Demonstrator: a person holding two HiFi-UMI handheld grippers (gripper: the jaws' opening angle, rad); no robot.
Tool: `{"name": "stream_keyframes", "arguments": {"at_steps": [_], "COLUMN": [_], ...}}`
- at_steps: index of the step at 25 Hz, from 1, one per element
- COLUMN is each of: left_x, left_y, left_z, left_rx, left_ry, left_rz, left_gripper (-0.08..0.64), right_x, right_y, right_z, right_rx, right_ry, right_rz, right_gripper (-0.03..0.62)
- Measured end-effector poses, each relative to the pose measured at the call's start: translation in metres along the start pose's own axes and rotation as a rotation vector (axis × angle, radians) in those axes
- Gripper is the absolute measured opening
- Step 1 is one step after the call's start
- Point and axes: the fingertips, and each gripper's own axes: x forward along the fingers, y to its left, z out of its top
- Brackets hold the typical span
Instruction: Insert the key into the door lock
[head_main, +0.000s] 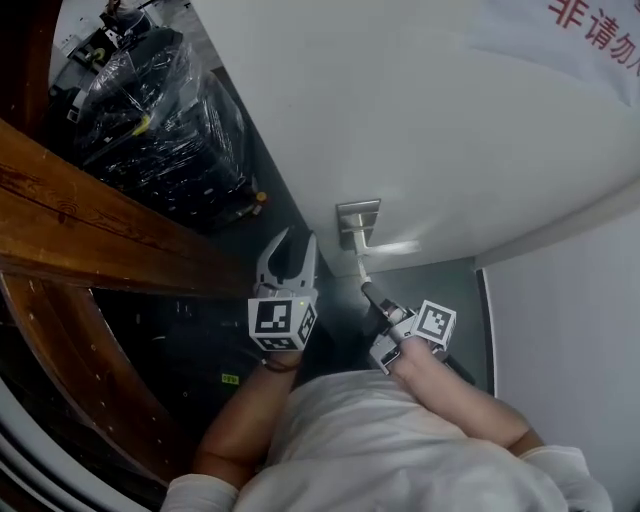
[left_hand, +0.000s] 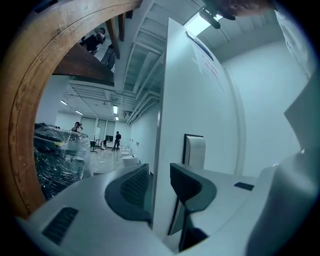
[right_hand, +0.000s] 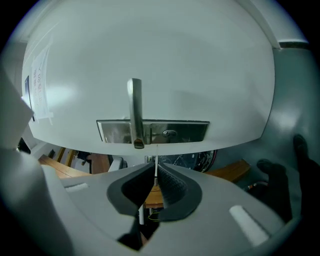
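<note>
Currently, right gripper (right_hand: 156, 172) pinching key (right_hand: 156, 154), short of keyhole (right_hand: 169, 133): square key to keyhole, push straight; left gripper (left_hand: 160, 170) wide astride door (left_hand: 200, 100)

On the door (right_hand: 150, 60), the keyhole (right_hand: 169, 133) is left unblocked beside the jutting handle (right_hand: 135, 112); past the door's edge, room is narrowed by a wooden arch (left_hand: 30, 100).

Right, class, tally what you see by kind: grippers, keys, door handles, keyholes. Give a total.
grippers: 2 (left gripper, right gripper)
key: 1
door handle: 1
keyhole: 1
total: 5
</note>
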Motion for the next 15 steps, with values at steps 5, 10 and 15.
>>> {"name": "stream_keyframes", "arguments": {"at_steps": [5, 10, 15], "left_x": [0.008, 0.018, 0.025], "left_y": [0.006, 0.004, 0.002], "left_z": [-0.01, -0.008, -0.01], "left_rx": [-0.019, -0.003, -0.019], "left_ry": [0.013, 0.004, 0.001], "left_rz": [-0.012, -0.049, -0.078], "left_gripper": [0.124, 0.126, 0.126], "right_x": [0.017, 0.029, 0.035], "right_y": [-0.029, -0.033, -0.035], "right_z": [0.01, 0.017, 0.02], "right_rx": [0.011, 0.021, 0.019], "right_ry": [-0.017, -0.034, -0.048], "right_rz": [-0.017, -0.001, 0.008], "right_gripper": [0.023, 0.022, 0.023]}}
